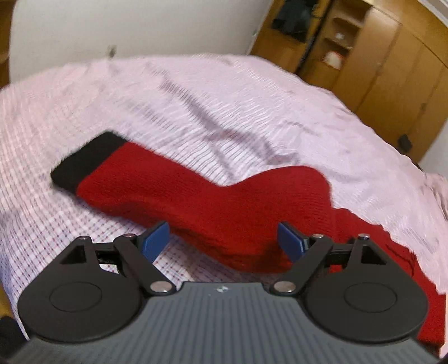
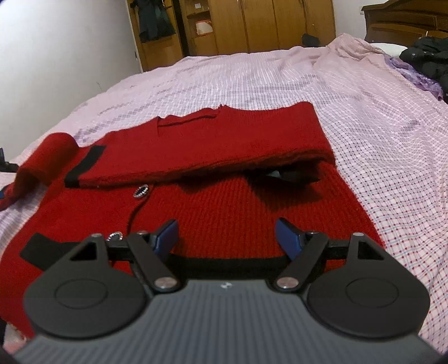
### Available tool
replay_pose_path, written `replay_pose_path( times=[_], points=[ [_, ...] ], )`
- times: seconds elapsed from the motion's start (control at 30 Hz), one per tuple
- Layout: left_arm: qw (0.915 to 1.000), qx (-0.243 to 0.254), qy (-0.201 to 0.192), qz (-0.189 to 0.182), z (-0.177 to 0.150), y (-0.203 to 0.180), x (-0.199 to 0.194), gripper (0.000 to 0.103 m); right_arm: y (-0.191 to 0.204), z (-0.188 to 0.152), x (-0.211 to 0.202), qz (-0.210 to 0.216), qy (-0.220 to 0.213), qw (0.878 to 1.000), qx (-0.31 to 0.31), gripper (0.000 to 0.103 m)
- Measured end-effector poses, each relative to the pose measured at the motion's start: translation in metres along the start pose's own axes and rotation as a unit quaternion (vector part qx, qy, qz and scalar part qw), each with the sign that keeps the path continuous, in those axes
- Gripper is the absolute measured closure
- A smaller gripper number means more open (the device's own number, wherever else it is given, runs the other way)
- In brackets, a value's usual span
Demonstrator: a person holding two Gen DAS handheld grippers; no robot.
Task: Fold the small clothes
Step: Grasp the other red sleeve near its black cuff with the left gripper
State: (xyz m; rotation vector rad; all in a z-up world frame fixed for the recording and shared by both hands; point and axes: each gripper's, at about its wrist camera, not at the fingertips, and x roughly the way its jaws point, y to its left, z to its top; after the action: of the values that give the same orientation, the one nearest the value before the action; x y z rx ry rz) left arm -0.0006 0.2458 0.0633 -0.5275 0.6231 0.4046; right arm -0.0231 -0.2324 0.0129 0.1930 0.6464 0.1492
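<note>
Knitwear covers most of what both my cameras see: a red cardigan (image 2: pixel 229 212) lies spread on the checked pink bedsheet (image 2: pixel 378 140), which serves as my landmark. From the right wrist view, the cardigan's body lies flat on the sheet with its black hem band (image 2: pixel 224 261) nearest me, and one sleeve (image 2: pixel 196 145) is folded across the upper part of the body, its black cuff (image 2: pixel 84 165) pointing toward the sheet's left side. Two round jewelled buttons show along the front opening, one (image 2: pixel 140 192) just below the folded sleeve and another (image 2: pixel 115 236) close to my tool's left finger. A black pocket trim (image 2: pixel 42 247) sits on the cardigan's lower left part.

My right gripper (image 2: pixel 226 236) hovers over the hem with its blue pads (image 2: pixel 288 240) spread wide apart, holding nothing.

From the left wrist view (blurred by motion), the other sleeve (image 1: pixel 196 196) stretches out sideways over the bedsheet (image 1: pixel 224 98), its black cuff (image 1: pixel 86 159) at the far left end on the sheet. My left gripper (image 1: pixel 223 238) is also parted wide, its blue pads (image 1: pixel 156 240) on either side of the sleeve's lower edge, and I cannot tell whether they touch the knit.

Beyond the sheet's far edge stands a wooden wardrobe (image 2: pixel 252 25), and at the sheet's far right corner lie dark clothes (image 2: pixel 425 56) and a purple cloth (image 2: pixel 420 78).
</note>
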Motion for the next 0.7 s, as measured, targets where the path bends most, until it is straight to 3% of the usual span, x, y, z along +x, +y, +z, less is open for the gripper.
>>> replay_pose_path(
  times=[0.1, 0.33, 0.7],
  points=[
    [0.9990, -0.041, 0.016, -0.012, 0.000, 0.010, 0.010, 0.016, 0.002, -0.001, 0.005, -0.008, 0.007, 1.000, -0.002, 0.024],
    [0.9956, -0.088, 0.031, 0.007, 0.002, 0.028, 0.038, 0.016, 0.009, -0.001, 0.011, -0.021, 0.011, 1.000, -0.013, 0.022],
    [0.9980, -0.058, 0.019, 0.019, 0.012, 0.023, 0.059, 0.016, 0.012, -0.003, 0.015, -0.030, 0.012, 0.999, -0.017, 0.021]
  ],
)
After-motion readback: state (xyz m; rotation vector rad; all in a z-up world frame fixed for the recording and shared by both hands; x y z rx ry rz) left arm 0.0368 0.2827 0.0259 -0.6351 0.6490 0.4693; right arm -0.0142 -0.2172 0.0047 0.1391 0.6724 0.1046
